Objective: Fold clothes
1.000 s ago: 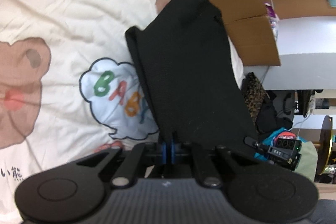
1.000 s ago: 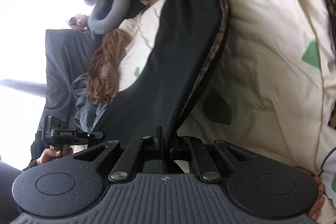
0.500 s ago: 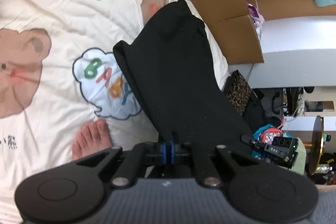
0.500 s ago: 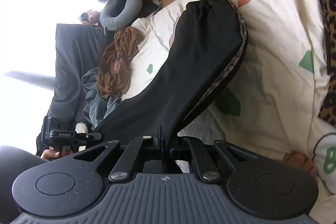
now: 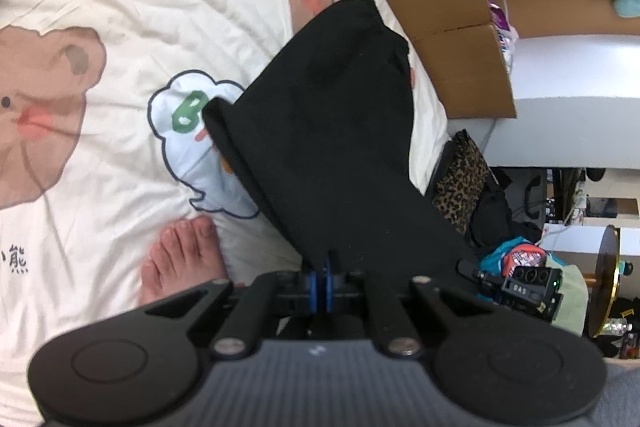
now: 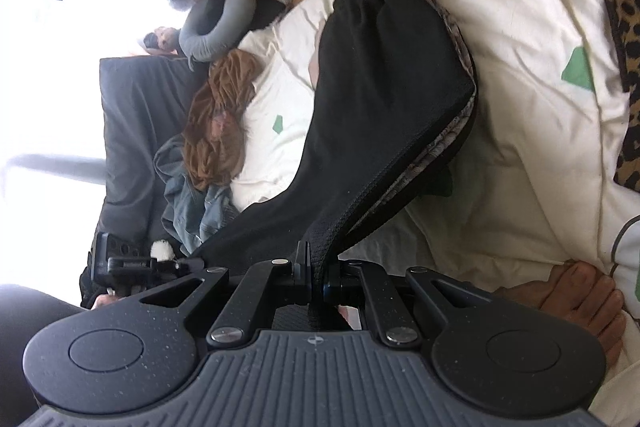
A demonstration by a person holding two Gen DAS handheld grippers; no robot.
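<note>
Bed quilt (image 5: 120, 27) | 1 black garment (image 5: 340, 147) | 2 grippers: left gripper (image 5: 322, 281), right gripper (image 6: 316, 271) both clamping it

My left gripper (image 5: 322, 277) is a matte black tool: a ribbed dark grey grip plate at six o'clock in its own camera view, flanked by two round black discs with an embossed ring in each. Four flat black link bars run up toward twelve o'clock, each pinned by a silver screw, and they meet at two small blue pads (image 5: 316, 281). My right gripper (image 6: 314, 277) has the same build, its black plastic speckled with pale dust and a small cross mark on the ribbed plate. At its nine o'clock I see the other unit's boxy black camera mount. My bare foot (image 5: 182, 259) shows at eight o'clock in the left view.
</note>
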